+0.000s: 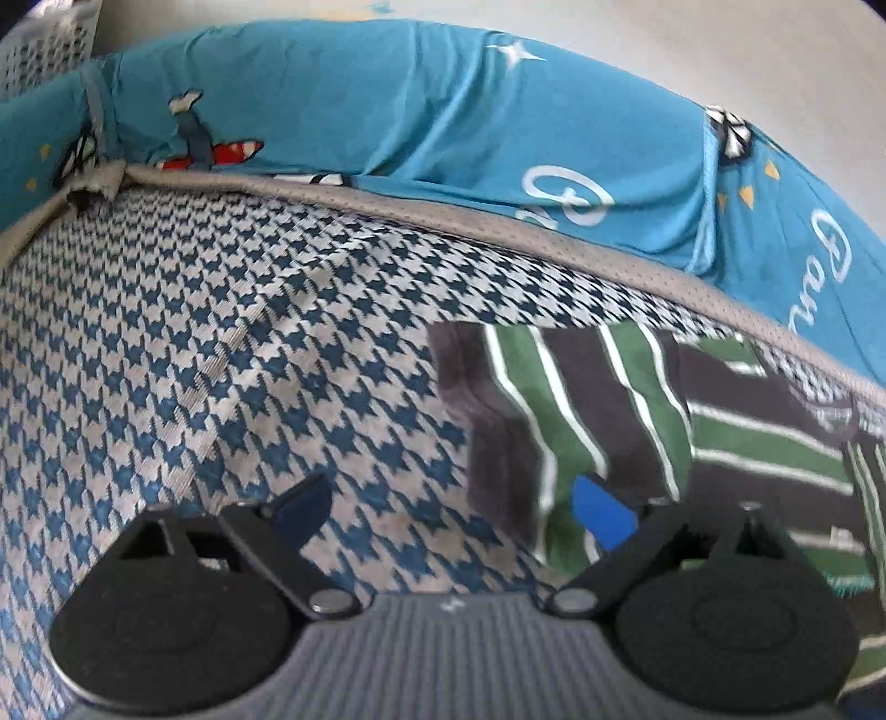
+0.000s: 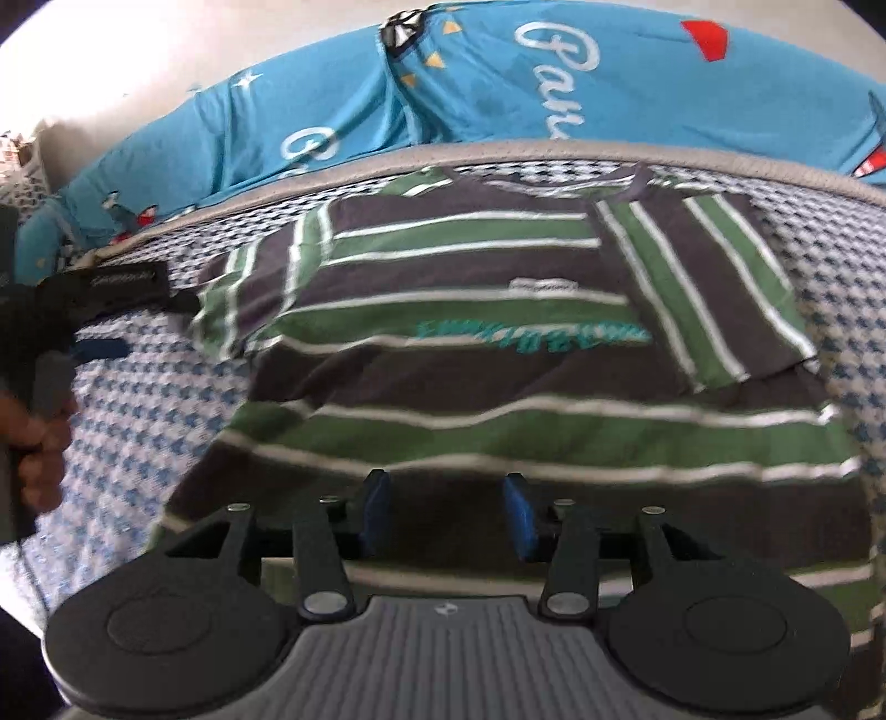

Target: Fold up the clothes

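Note:
A T-shirt (image 2: pixel 498 310) striped in dark grey, green and white lies flat on a blue-and-white houndstooth mattress (image 2: pixel 127 421). Its right sleeve (image 2: pixel 714 288) is folded in over the chest; its left sleeve (image 2: pixel 238 310) lies spread out. My right gripper (image 2: pixel 448 515) is open above the shirt's lower body, with nothing pinched between its blue pads. My left gripper (image 1: pixel 451 509) is open wide over the mattress (image 1: pixel 221 360). One of its fingertips (image 1: pixel 603 512) overlaps the edge of the shirt's sleeve (image 1: pixel 559 399). The right wrist view shows the left gripper (image 2: pixel 102 332) beside that sleeve, held by a hand (image 2: pixel 39 443).
A grey piped edge (image 1: pixel 498 221) bounds the mattress at the back. Behind it lies a bright blue printed sheet (image 1: pixel 387 99) against a pale wall (image 1: pixel 720 50). A white perforated basket (image 1: pixel 44 50) stands at the far left corner.

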A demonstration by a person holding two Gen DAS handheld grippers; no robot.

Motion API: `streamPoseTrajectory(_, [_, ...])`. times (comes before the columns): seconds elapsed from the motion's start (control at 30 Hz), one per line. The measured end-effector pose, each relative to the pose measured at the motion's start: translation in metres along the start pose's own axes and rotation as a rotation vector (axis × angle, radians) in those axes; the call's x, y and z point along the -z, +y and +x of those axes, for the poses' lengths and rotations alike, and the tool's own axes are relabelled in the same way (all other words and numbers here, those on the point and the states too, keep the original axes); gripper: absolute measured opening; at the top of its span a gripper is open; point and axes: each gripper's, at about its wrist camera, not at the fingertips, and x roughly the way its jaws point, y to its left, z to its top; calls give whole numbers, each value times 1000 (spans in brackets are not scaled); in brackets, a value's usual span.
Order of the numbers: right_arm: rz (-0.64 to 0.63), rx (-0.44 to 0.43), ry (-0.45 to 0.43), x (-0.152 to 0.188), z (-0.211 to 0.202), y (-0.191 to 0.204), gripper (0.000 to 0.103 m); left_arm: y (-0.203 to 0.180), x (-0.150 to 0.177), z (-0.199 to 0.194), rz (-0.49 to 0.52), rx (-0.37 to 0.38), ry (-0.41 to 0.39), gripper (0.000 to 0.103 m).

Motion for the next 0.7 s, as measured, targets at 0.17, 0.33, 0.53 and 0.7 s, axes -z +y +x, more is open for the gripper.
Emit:
streamPoseTrajectory(0.17, [-42, -22, 2, 8, -1, 10, 44, 20, -11, 13, -84, 32, 11, 80])
streamPoseTrajectory(0.33, [-52, -16, 5, 6, 3, 15, 44, 13, -14, 24, -41, 58, -9, 80])
streamPoseTrajectory(0.53, [-58, -21, 3, 4, 9, 21, 45, -15, -15, 27, -18, 170, 21, 75])
streamPoseTrajectory(0.7, [-60, -25, 2, 3, 11, 22, 45, -36, -8, 29, 7, 210, 28, 34])
